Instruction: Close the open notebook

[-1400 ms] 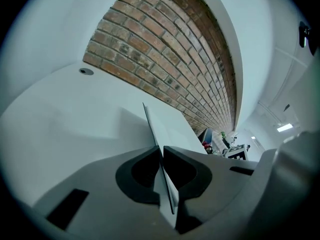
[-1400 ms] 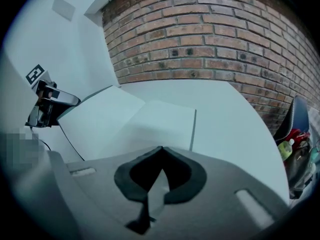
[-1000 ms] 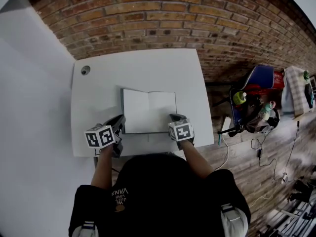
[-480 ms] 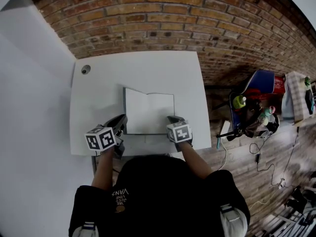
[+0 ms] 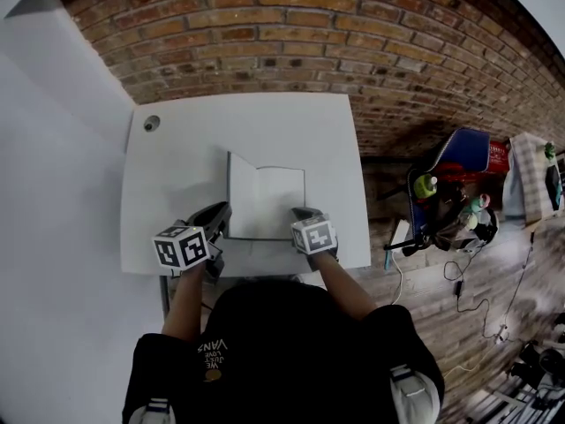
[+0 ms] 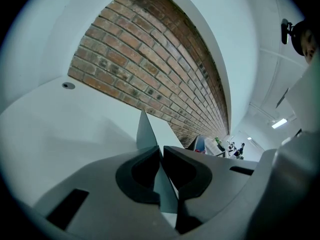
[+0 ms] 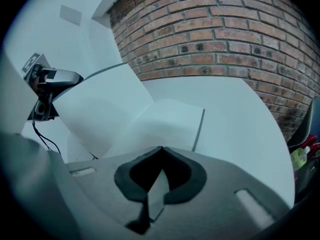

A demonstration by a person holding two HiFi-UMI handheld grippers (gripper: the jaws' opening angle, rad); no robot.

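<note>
Notebook: the notebook lies mid-table on the white table, spine running near to far; its left half stands tilted up, its right half lies flat.
Left gripper: the left gripper is pinched thin on the near edge of the upright left cover.
Right gripper: the right gripper is nipped on the near edge of the flat right half.
Key relation: the upright cover is left of the spine, so closing probably means swinging it rightward.
Watch: the right gripper sits in that path.

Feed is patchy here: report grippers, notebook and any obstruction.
Left gripper shut on notebook, left cover. Right gripper shut on its right edge. Left cover raised, half closed. Nothing on the pages.
</note>
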